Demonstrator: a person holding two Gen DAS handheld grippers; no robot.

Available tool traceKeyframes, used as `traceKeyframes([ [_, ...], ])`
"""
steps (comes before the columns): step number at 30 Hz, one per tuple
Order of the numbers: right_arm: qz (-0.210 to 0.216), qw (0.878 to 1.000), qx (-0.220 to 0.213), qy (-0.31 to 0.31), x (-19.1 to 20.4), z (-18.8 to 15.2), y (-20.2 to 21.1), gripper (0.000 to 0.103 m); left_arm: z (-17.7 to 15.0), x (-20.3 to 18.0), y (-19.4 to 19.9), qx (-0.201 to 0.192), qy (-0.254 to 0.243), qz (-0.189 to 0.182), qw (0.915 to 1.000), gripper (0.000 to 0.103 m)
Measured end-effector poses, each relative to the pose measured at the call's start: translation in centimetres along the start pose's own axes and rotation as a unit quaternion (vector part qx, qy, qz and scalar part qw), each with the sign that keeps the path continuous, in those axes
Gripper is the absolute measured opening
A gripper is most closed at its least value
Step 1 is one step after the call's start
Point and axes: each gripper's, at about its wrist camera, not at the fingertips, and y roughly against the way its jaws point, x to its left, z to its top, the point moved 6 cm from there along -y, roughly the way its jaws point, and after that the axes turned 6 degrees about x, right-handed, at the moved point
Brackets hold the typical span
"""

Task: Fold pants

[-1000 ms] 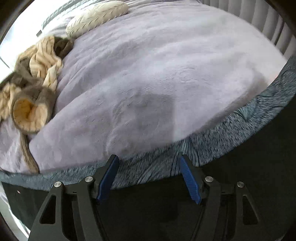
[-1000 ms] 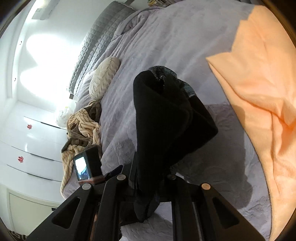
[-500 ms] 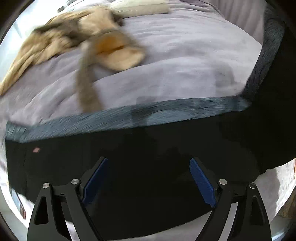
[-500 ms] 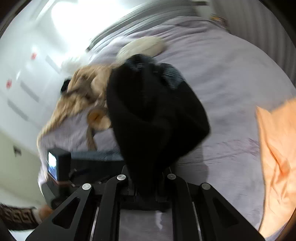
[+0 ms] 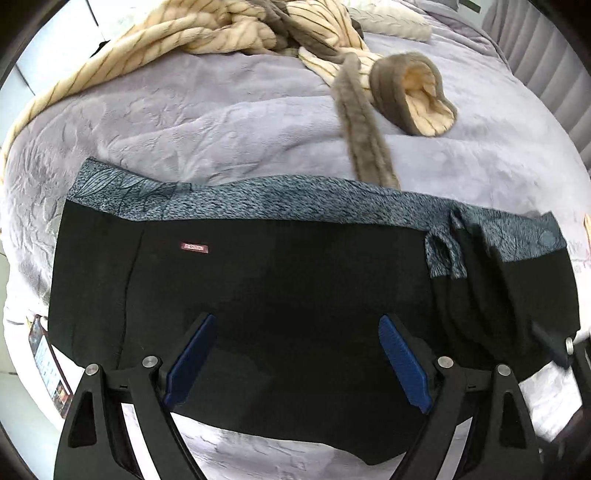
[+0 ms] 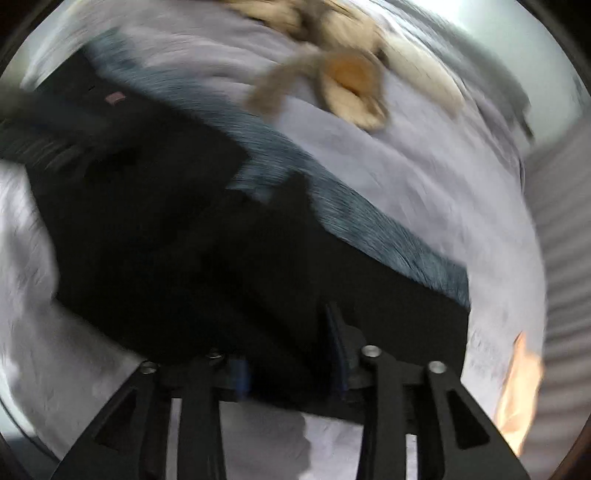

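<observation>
Black pants (image 5: pixel 295 295) spread flat across lilac bed cover (image 5: pixel 221 122); striped robe (image 5: pixel 229 29) bunched behind. Left gripper (image 5: pixel 297 365) fingers wide apart, empty. Right gripper (image 6: pixel 291 354) fingers opening, pants cloth between.

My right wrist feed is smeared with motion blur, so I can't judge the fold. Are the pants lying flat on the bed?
Observer: Mostly. In the left wrist view the black pants lie spread on the lilac bedcover, but a bunched ridge stands up near their right end.
Operator: Is the left gripper holding them?
Observer: No. The left gripper is wide open above the cloth, with nothing between its pads.
Operator: Anything lying on the pants?
Observer: The striped robe's fur belt reaches the patterned band. I cannot tell whether it overlaps.
</observation>
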Motion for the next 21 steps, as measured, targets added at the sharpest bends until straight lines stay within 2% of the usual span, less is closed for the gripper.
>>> traceKeyframes([
  [2, 0.023, 1.0, -0.01, 0.002, 0.5, -0.6, 2.1, 0.043, 0.2, -0.2, 0.2, -0.002, -0.002, -0.01, 0.9999, 0.09],
  [3, 0.054, 0.998, -0.011, -0.016, 0.1, -1.0, 2.8, 0.043, 0.3, -0.5, 0.4, -0.002, -0.008, -0.018, 0.9998, 0.09],
  [5, 0.143, 0.985, -0.007, -0.099, -2.2, -1.8, 3.9, 0.043, 0.3, -1.4, 1.2, -0.004, -0.02, -0.035, 0.9992, 0.09],
  [6, 0.181, 0.972, -0.002, -0.15, -3.4, -2.6, 4.1, 0.043, 0.5, -2.1, 1.5, -0.006, -0.027, -0.045, 0.9986, 0.09],
  [7, 0.226, 0.951, 0.003, -0.213, -5.2, -3.3, 3.7, 0.043, 0.7, -3.2, 2.0, -0.008, -0.038, -0.064, 0.9972, 0.09],
  [9, 0.317, 0.889, 0.005, -0.33, -8.4, -4.7, 2.4, 0.044, 1.2, -4.9, 2.1, -0.008, -0.056, -0.093, 0.994, 0.09],
  [10, 0.362, 0.846, 0.004, -0.392, -10.0, -5.6, 1.4, 0.044, 1.4, -6.5, 2.1, -0.002, -0.071, -0.111, 0.9913, 0.09],
  [13, 0.427, 0.772, -0.001, -0.47, -11.3, -7.3, -0.1, 0.044, 1.5, -10.1, 1.6, 0.019, -0.104, -0.131, 0.9857, 0.09],
  [14, 0.434, 0.758, 0.003, -0.488, -11.5, -7.8, -0.7, 0.044, 1.5, -10.9, 1.1, 0.023, -0.112, -0.131, 0.9847, 0.09],
  [16, 0.438, 0.743, 0.014, -0.506, -11.6, -8.6, -1.5, 0.043, 1.2, -12.1, 0.1, 0.038, -0.12, -0.129, 0.9836, 0.089],
  [18, 0.446, 0.726, 0.021, -0.523, -11.6, -9.1, -2.2, 0.043, 0.7, -12.8, -0.6, 0.056, -0.118, -0.139, 0.9816, 0.07],
  [21, 0.448, 0.711, 0.021, -0.542, -11.6, -10.1, -2.8, 0.043, -0.1, -13.2, -1.3, 0.075, -0.115, -0.15, 0.979, 0.067],
])
